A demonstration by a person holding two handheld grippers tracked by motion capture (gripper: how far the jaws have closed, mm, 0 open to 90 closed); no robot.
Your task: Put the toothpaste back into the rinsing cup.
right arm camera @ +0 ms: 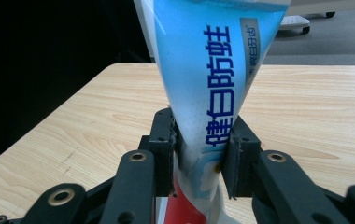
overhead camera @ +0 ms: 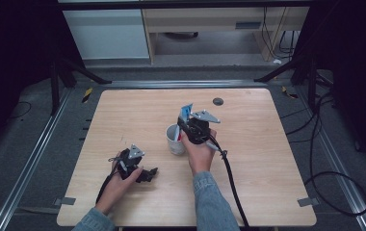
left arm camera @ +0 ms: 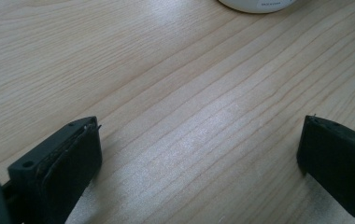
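Blue toothpaste tube (right arm camera: 203, 88) top cropped | right claw (right arm camera: 199, 156) clamps it

sleeves (overhead camera: 210, 202): blue denim | tongs (right arm camera: 199, 154): black, bolted | plate (overhead camera: 205, 116): grey, three-cornered | cable (overhead camera: 231, 183): black

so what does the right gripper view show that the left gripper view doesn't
Right gripper view: the right gripper is shut on a blue toothpaste tube with printed characters, held upright, with the table's far edge and the floor beyond.

Left gripper view: the left gripper is open and holds nothing, with its jaws wide apart over bare wood and the bottom of a white cup at the top edge.

Both: black jaws rising from below, and the light wooden table.
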